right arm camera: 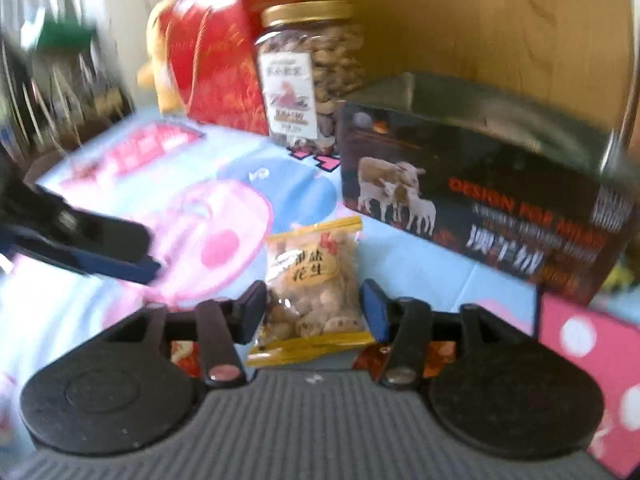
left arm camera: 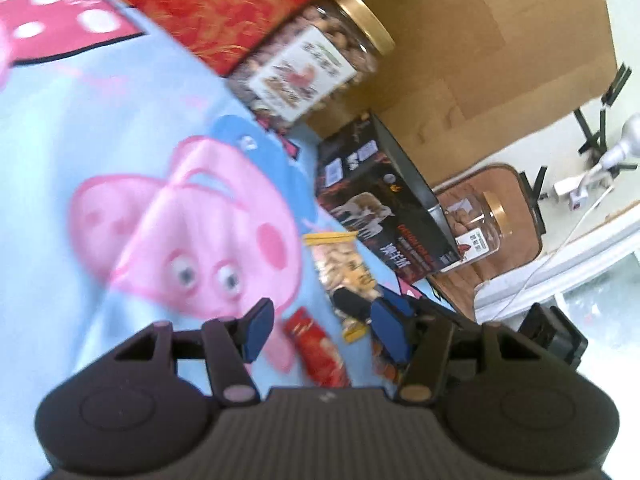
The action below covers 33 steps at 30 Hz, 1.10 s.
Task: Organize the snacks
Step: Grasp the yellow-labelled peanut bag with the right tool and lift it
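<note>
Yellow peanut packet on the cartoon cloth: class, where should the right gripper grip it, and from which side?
Grip the peanut packet across its bulging middle, coming from its near sealed end. It lies flat, pointing away, already between the right gripper's open fingers.

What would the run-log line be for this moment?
right claw: open, straddling peanut packet | left claw: open, empty | red packet: on cloth

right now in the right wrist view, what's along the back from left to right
red gift box → jar of nuts with a gold lid → black box with sheep on it
</note>
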{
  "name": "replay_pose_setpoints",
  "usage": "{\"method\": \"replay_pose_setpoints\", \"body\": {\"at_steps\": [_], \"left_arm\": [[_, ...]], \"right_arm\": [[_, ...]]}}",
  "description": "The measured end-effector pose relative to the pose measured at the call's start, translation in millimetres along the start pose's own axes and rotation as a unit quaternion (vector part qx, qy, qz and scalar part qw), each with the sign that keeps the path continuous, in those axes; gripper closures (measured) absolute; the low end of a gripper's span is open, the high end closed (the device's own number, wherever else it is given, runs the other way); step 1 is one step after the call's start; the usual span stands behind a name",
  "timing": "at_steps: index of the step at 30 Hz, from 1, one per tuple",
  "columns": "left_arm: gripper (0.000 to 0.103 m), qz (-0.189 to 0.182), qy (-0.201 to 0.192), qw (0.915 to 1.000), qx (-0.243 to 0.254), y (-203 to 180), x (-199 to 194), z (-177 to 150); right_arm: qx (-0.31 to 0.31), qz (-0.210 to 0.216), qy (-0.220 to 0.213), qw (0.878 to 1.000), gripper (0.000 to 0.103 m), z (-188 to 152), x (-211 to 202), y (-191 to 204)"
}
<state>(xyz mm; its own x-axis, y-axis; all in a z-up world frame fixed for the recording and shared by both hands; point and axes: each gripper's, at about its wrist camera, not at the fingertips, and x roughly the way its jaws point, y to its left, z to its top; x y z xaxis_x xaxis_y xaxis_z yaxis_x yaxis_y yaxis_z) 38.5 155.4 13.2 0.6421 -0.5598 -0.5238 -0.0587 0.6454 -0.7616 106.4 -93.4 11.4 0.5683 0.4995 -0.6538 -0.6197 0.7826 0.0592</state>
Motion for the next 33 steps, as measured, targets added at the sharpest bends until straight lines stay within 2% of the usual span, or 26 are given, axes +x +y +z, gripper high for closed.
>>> {"method": "replay_pose_setpoints", "body": {"at_steps": [2, 4, 7, 9, 14, 19, 21, 22, 27, 33], "left_arm": [[0.048, -0.006, -0.007, 0.9999, -0.005, 5.7, -14.4, -8.1], [0.048, -0.012, -0.013, 0.9998, -0.006, 11.7, -29.6, -17.6], [0.044, -0.03, -0.018, 0.9994, -0.007, 16.0, -47.0, -33.7], [0.042, -0.041, -0.018, 0.999, -0.006, 16.9, -53.9, -44.5], [0.042, -0.053, 0.003, 0.9986, 0.005, 16.4, -55.9, -68.4], [0.042, -0.047, 0.025, 0.9985, 0.014, 14.6, -47.4, -85.7], [0.042, -0.041, 0.031, 0.9986, 0.012, 14.9, -43.5, -88.9], [0.042, -0.039, 0.032, 0.9987, 0.01, 15.4, -42.4, -90.0], [0.042, -0.046, 0.03, 0.9985, -0.004, 18.2, -40.4, -89.9], [0.044, -0.049, 0.029, 0.9984, -0.005, 16.6, -36.2, -90.2]], "right_arm": [[0.004, -0.003, -0.015, 1.0, 0.068, 0.0, -9.5, 4.9], [0.014, -0.012, -0.047, 0.999, 0.068, 0.5, -24.9, 8.6], [0.034, 0.032, -0.088, 0.995, 0.068, -2.8, -56.9, 19.8], [0.033, 0.075, -0.079, 0.994, 0.068, -14.1, -68.1, 37.2], [0.05, 0.132, -0.016, 0.99, 0.067, -54.6, -63.0, 63.8], [0.103, 0.139, -0.014, 0.985, 0.063, -79.8, -63.0, 64.2], [0.116, 0.149, -0.018, 0.982, 0.05, -84.4, -71.6, 60.1], [0.118, 0.152, -0.021, 0.981, 0.047, -84.8, -76.9, 61.3], [0.103, 0.147, -0.031, 0.983, 0.031, -87.1, -80.1, 62.1], [0.037, 0.127, -0.035, 0.991, 0.032, -90.5, -73.6, 80.0]]}}
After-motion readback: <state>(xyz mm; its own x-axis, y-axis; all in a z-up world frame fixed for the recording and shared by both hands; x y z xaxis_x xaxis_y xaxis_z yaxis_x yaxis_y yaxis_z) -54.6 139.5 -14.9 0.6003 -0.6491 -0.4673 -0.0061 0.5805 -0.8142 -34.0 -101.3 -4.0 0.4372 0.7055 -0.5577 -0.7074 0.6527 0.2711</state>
